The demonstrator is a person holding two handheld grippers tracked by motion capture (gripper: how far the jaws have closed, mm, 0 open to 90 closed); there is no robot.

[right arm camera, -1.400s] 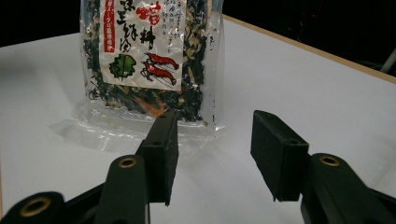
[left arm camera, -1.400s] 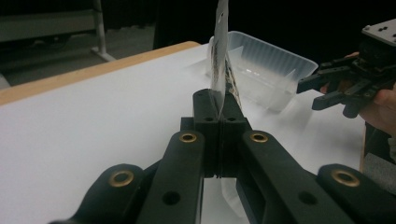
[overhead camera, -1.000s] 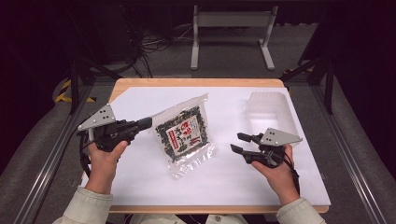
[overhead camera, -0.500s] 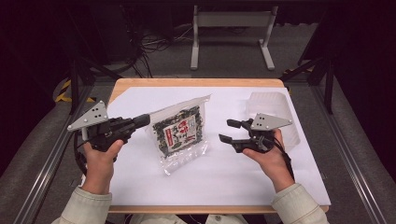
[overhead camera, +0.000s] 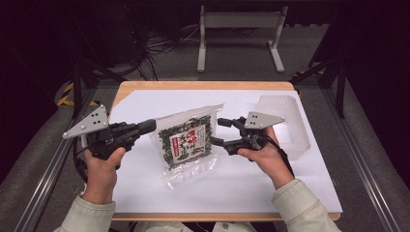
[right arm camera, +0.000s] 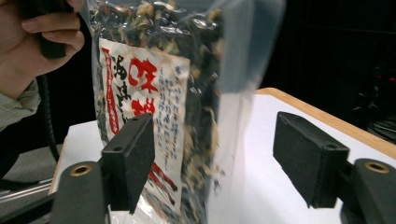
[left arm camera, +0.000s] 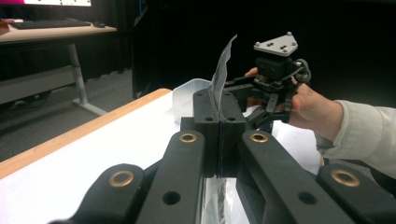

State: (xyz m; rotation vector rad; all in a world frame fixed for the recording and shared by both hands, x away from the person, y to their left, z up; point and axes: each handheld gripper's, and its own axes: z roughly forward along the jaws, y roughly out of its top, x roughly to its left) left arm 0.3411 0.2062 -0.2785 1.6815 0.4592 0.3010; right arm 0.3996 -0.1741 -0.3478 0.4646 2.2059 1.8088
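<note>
right gripper (overhead camera: 223,132) jaws just opened wide and moved in to the bag's right edge, nothing pinched yet. left gripper (overhead camera: 145,128) clamped on the left edge of the seaweed snack bag (overhead camera: 186,142), lifted off the white sheet (overhead camera: 241,179). likely a two-handed grip next.

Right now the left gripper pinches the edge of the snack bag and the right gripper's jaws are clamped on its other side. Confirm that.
Not quite. The left gripper does pinch the bag, but the right gripper is not clamped: its jaws have just been opening and stand wide apart with the bag loose between them, as the right gripper view shows.
</note>
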